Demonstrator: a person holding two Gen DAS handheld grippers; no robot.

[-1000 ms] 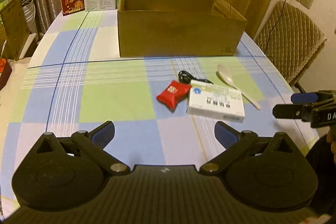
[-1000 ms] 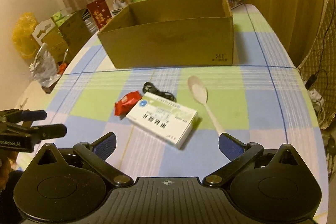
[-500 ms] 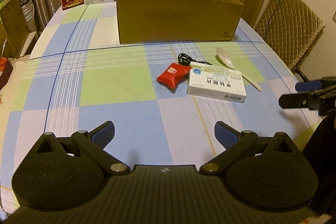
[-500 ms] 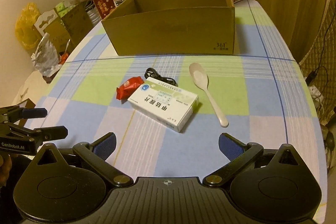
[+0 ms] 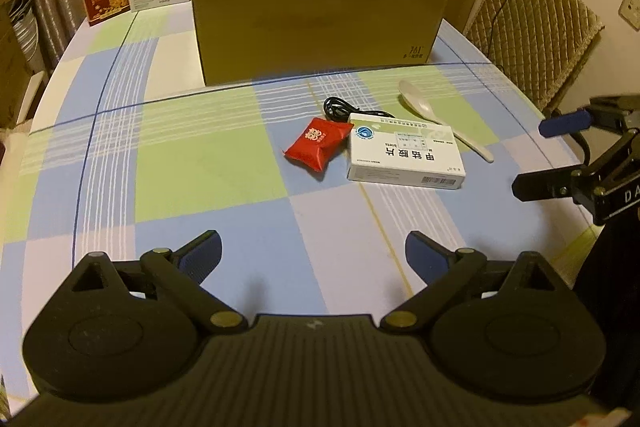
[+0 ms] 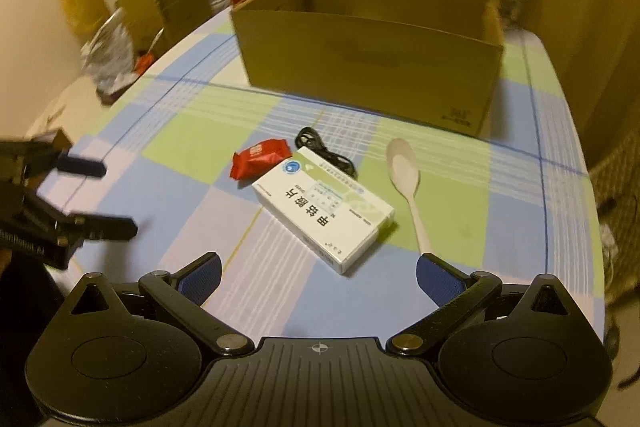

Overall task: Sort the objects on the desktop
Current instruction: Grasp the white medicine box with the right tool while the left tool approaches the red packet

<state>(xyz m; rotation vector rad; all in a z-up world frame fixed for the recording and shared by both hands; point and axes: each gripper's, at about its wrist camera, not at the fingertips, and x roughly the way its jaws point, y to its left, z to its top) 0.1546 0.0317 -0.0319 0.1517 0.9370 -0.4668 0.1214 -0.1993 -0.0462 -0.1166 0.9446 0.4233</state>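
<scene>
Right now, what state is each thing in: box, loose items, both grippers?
Box: upright, top open, inside not visible.
Medicine pack: closed, lying flat on the table.
Red packet: sealed, lying beside the pack.
Cable: coiled, partly behind the pack.
Spoon: lying flat, bowl towards the box.
Left gripper: jaws open, empty.
Right gripper: jaws open, empty.

Worktop (image 5: 192,163) under a smooth checked cloth. Box (image 5: 320,27): matt brown cardboard. Red packet (image 5: 318,143): glossy crinkled wrapper. Pill carton (image 5: 404,157): smooth printed card. Spoon (image 5: 436,117): pale plastic, slight sheen. Cable (image 5: 340,107): black rubbery coating. Chair (image 5: 532,27): quilted fabric.
</scene>
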